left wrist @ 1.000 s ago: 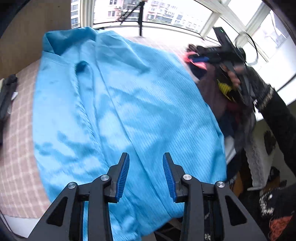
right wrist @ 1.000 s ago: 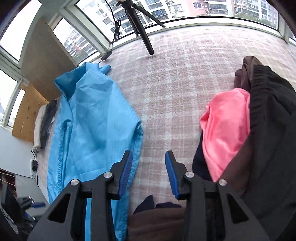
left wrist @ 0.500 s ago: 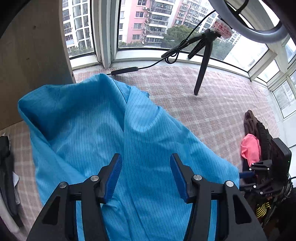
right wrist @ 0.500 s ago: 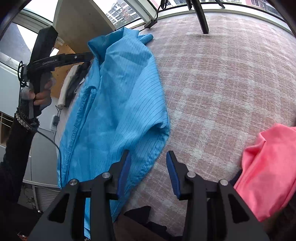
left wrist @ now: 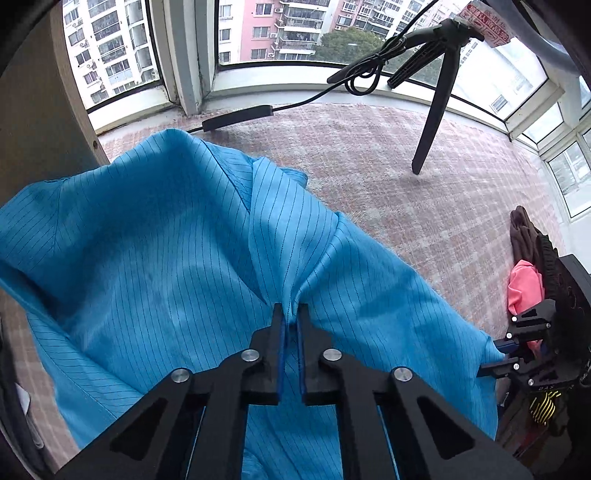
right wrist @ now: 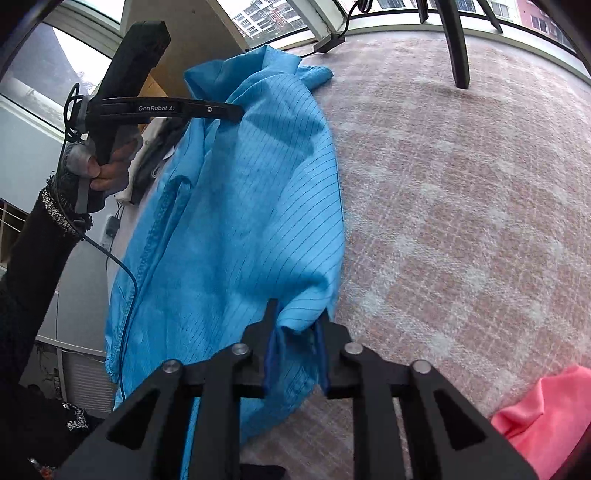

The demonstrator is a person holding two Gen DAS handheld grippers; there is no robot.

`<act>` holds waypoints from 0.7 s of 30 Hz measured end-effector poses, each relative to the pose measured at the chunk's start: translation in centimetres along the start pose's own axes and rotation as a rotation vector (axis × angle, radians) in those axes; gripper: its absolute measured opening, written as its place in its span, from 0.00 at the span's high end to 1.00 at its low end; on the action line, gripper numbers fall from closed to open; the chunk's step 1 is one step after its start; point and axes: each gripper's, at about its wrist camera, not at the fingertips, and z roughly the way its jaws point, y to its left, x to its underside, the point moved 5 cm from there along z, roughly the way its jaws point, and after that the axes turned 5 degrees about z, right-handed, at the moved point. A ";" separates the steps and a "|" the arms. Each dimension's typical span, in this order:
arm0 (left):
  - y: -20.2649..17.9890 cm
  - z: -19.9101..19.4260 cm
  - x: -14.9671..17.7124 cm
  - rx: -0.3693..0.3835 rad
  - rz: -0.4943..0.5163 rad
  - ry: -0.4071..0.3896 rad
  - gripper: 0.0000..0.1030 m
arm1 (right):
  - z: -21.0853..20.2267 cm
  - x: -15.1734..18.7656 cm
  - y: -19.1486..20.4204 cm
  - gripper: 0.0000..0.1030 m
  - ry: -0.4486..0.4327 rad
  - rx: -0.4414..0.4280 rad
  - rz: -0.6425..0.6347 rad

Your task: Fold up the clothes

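Soft window daylight, sharp, fisheye-warped edges

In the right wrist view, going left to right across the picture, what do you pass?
Person's sleeve → hand holding the left gripper → blue garment → checked pink cover → pink garment at the lower right edge.

Black tripod [left wrist: 436, 107] on checked pink cover [left wrist: 388, 177], window [left wrist: 280, 29] behind
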 end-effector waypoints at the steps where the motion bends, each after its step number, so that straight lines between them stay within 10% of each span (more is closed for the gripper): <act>1: -0.2 -0.4 0.1 0.008 0.004 -0.017 0.98 | -0.5 0.2 0.1 0.94 -0.015 0.016 -0.005; 5: 0.2 -3.2 0.8 0.000 0.006 -0.096 0.89 | -5.4 1.2 -0.4 0.96 -0.159 0.099 0.005; 8: 1.7 -3.8 0.6 -0.025 -0.002 -0.072 0.65 | -5.5 1.8 -1.2 0.96 -0.145 0.130 0.017; 16: 4.3 -0.5 -6.8 -0.025 -0.155 -0.058 0.48 | -3.3 1.5 -1.0 0.96 -0.101 0.167 -0.011; 18: 4.5 1.4 -7.9 -0.071 -0.166 -0.025 0.62 | -3.6 1.5 -1.2 0.96 -0.114 0.177 -0.006; 19: 4.6 2.3 -7.9 -0.071 -0.180 -0.010 0.96 | -3.8 1.5 -1.3 0.96 -0.127 0.186 -0.002; 21: 4.7 2.0 -7.4 -0.031 -0.231 -0.055 0.99 | -4.4 1.6 -1.5 0.97 -0.150 0.194 0.004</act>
